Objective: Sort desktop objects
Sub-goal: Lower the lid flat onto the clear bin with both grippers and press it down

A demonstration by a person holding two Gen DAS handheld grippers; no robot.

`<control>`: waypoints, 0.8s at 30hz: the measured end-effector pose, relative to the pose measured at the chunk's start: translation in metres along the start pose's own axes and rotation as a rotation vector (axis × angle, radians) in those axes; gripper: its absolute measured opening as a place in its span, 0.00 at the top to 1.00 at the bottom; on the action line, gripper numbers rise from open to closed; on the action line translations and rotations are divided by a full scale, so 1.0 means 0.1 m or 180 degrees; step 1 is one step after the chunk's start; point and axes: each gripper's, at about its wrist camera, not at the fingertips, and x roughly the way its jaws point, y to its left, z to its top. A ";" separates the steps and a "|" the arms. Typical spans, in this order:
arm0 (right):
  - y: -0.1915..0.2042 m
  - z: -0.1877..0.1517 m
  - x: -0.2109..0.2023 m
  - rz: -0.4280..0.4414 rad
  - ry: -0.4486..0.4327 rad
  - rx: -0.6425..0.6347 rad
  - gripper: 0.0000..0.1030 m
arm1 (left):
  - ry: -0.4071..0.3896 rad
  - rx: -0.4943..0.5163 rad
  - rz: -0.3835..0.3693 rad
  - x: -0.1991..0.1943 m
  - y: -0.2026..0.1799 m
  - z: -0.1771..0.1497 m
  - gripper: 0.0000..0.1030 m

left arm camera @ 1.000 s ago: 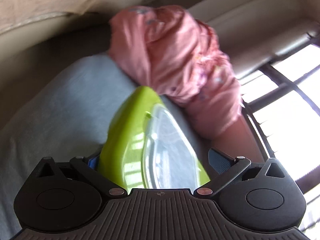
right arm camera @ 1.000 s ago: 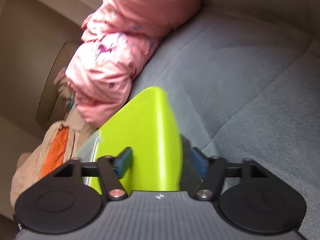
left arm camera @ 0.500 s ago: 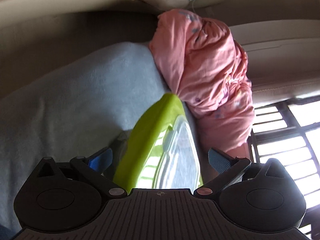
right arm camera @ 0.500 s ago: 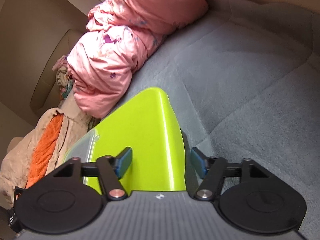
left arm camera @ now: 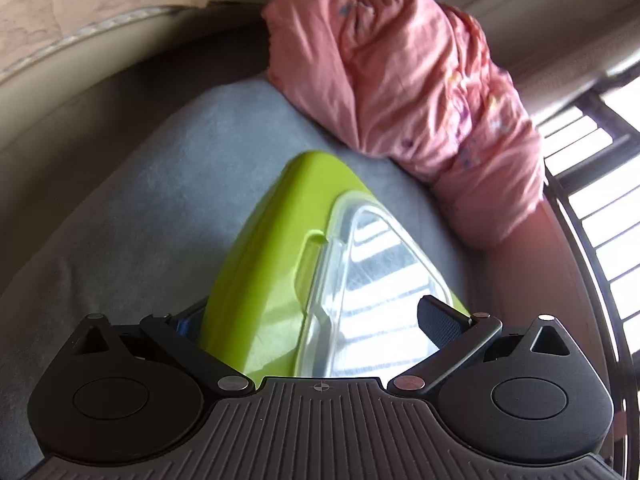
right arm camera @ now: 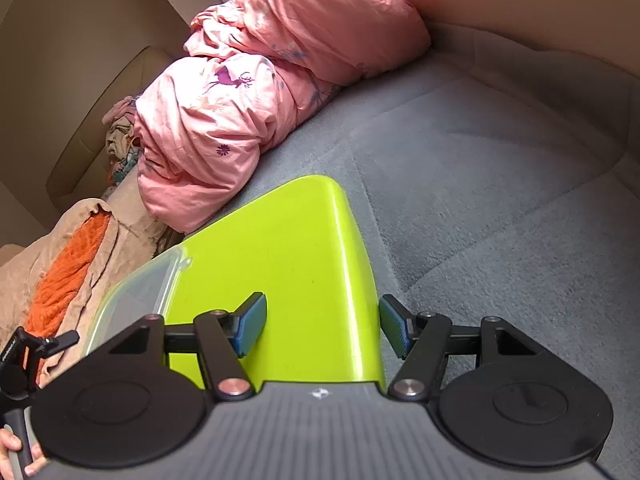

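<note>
Two grippers share one lime-green box (left arm camera: 276, 264), held over the grey bed (right arm camera: 500, 184), its long axis running out toward twelve o'clock from both. The left gripper (left arm camera: 316, 320) spreads its fingers wide across box and clear lid (left arm camera: 376, 280); the right gripper (right arm camera: 322, 326) pinches the wall with fingers narrower.

Box (left arm camera: 260, 280): glossy, smooth lime-green plastic.
Lid (left arm camera: 384, 280): clear plastic, shiny, catching window light.
Quilt (right arm camera: 248, 92): soft, crumpled pink cloth with a printed pattern.
Bed cover (right arm camera: 500, 200): matt grey fabric, slightly fuzzy.
Fingers (right arm camera: 394, 330): matt black plastic with ribbed blue pads.
Orange cloth (right arm camera: 64, 276): coarse, loosely woven.
</note>
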 end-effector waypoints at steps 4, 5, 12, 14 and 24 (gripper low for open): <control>0.02 -0.02 -0.01 -0.0009 -0.0037 -0.0016 0.37 | -0.0135 -0.0194 -0.0178 -0.03 0.04 0.08 0.00; 0.01 -0.03 -0.02 -0.0025 -0.0046 -0.0012 0.38 | -0.0127 -0.0217 -0.0185 0.01 0.03 0.10 0.00; 0.10 -0.05 -0.05 -0.0086 -0.0210 -0.0217 0.45 | -0.0283 -0.0076 -0.0266 0.19 -0.09 0.32 0.00; 0.18 -0.07 -0.05 -0.0161 -0.0268 -0.0402 0.45 | -0.0243 0.0018 -0.0197 0.25 -0.12 0.30 0.00; -0.03 0.01 -0.09 0.0005 -0.0216 0.0167 0.24 | -0.0262 -0.0693 -0.0111 -0.05 0.35 0.28 0.00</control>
